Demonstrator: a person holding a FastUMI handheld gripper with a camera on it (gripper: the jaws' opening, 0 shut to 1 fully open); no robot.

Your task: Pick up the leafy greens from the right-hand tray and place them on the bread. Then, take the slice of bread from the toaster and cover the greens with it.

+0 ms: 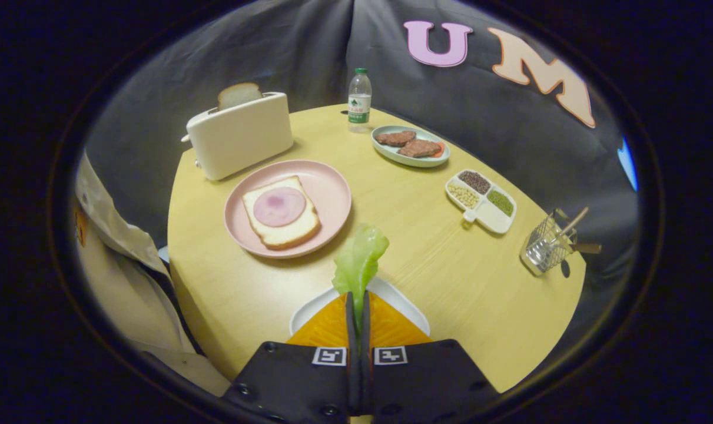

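Round yellow table (391, 247), dark cloth wall behind. Gripper (359, 306): fingers nearly closed, pinching the greens (359, 259) by the lower end, leaf standing above the white tray (309, 312). Beyond, left: pink plate (327, 182) with bread (294, 229) and ham (279, 206). Further: toaster (241, 138), slice (238, 94) in its slot. Advice: hold the pinch, carry forward-left, lower the leaf flat over the ham, then release.
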